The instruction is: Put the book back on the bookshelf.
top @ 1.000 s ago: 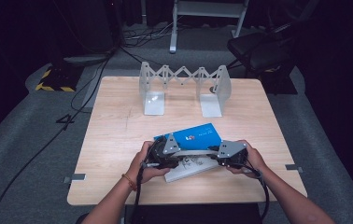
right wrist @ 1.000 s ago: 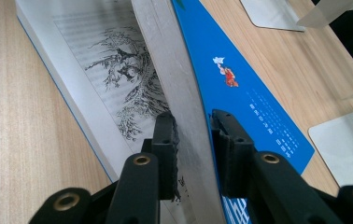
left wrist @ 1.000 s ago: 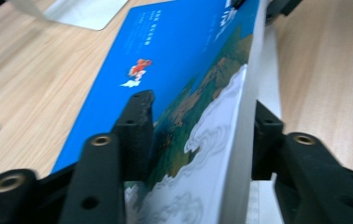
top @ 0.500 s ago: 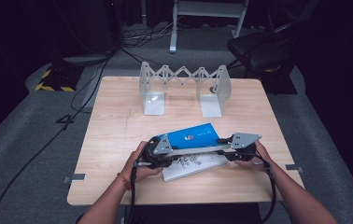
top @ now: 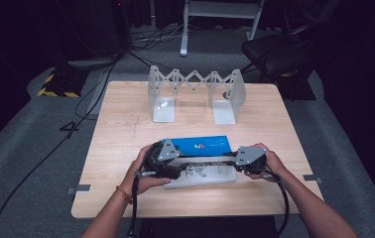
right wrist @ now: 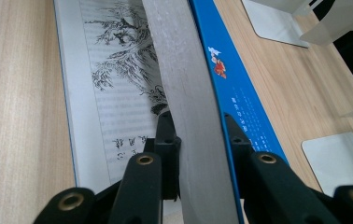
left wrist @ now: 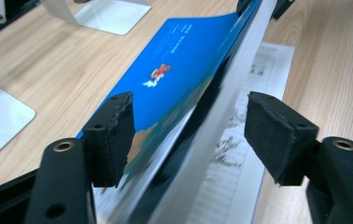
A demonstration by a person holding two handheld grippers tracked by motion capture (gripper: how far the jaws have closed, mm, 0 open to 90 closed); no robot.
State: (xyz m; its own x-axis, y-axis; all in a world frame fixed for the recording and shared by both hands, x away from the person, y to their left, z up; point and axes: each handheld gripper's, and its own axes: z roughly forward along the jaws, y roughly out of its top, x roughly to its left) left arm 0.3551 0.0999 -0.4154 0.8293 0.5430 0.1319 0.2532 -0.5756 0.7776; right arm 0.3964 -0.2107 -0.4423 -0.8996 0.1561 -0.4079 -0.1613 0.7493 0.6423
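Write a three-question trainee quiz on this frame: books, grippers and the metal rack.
1. True or false: the right gripper is clamped on the blue book.
2. The left gripper is: A open around the blue book, B shut on it, C away from it.
3. What lies flat under the blue book?

Key:
1. True.
2. A; its pads stand clear, the jaws having just opened.
3. The white book with an ink drawing; the expanding bookend rack stands beyond.
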